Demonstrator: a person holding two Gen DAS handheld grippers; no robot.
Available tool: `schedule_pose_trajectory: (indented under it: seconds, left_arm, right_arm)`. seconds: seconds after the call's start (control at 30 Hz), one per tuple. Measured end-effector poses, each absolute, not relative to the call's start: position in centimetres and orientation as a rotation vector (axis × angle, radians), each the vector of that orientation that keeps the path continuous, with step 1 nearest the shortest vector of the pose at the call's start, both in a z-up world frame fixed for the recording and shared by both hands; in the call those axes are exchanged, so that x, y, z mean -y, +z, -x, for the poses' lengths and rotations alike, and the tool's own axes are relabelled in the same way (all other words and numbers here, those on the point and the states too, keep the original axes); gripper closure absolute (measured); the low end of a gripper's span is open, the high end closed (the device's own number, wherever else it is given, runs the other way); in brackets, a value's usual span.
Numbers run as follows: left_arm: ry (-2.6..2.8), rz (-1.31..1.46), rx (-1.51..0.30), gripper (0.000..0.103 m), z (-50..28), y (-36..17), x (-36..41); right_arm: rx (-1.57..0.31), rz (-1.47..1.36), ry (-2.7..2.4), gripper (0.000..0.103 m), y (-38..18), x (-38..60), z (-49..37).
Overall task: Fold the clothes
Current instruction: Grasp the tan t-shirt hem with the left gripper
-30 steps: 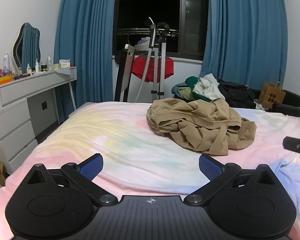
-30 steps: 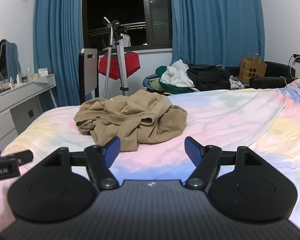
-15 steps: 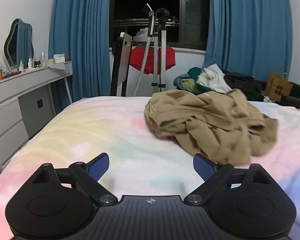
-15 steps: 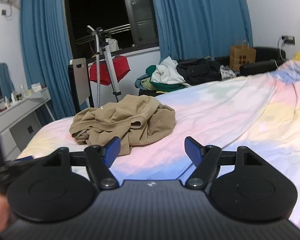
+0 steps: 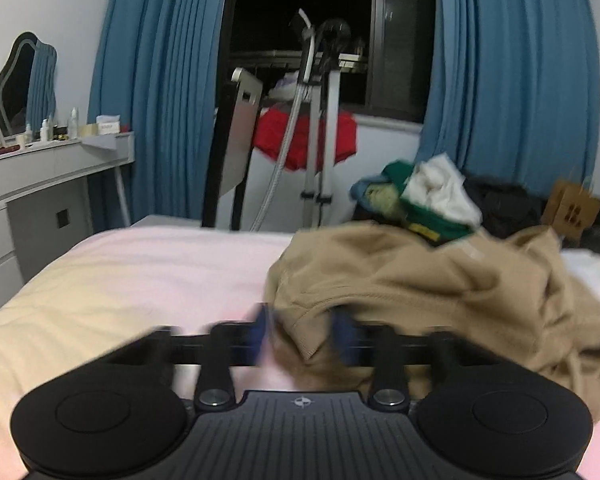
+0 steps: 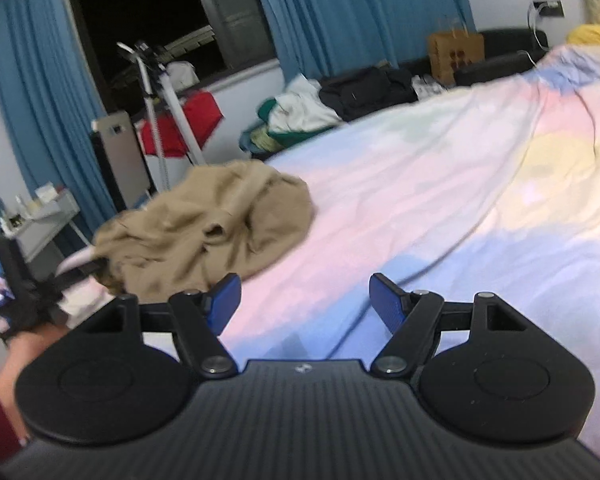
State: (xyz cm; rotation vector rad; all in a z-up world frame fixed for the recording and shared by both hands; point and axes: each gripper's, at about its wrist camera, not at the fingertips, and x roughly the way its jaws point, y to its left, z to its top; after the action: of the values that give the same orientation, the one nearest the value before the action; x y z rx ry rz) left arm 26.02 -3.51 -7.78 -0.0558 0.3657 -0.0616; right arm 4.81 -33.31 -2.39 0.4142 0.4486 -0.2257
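My left tool [image 5: 302, 334] sat at 6 o'clock in its view, pads blurred, narrowed around a hem fold of the tan garment [image 5: 428, 292]; whether it gripped fully I couldn't tell. My right tool [image 6: 305, 300] was spread wide, holding nothing, above bare bed [image 6: 440, 216].

The tan garment lay crumpled in a heap on the bed, at 10 o'clock from the right tool and well apart from it. I judged it soft, light and limp, a thickish knit: it would sag and drag, not slip. Best hold looked like the ribbed hem or a seam edge, with one tool on each corner.

Count: one tan garment, two tools. Farther off, at 12 o'clock: one clothes pile [image 6: 300, 116] and one red garment [image 5: 304, 142] hanging on a stand.
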Motion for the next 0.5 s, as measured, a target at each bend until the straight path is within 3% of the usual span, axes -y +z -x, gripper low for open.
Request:
schedule_pose_trajectory:
  seconds: [0.1,0.5]
  left_arm:
    - [-0.094,0.085,-0.323,0.098,-25.0,-6.5,3.6]
    - [-0.287,0.135,-0.254,0.099,-7.1,0.6,1.0]
  right_arm:
    - [-0.477,-0.426,-0.227,0.030,-3.4,33.5,-5.8]
    - [-0.337,-0.278,-0.159,0.030,-0.6,30.5,-3.5]
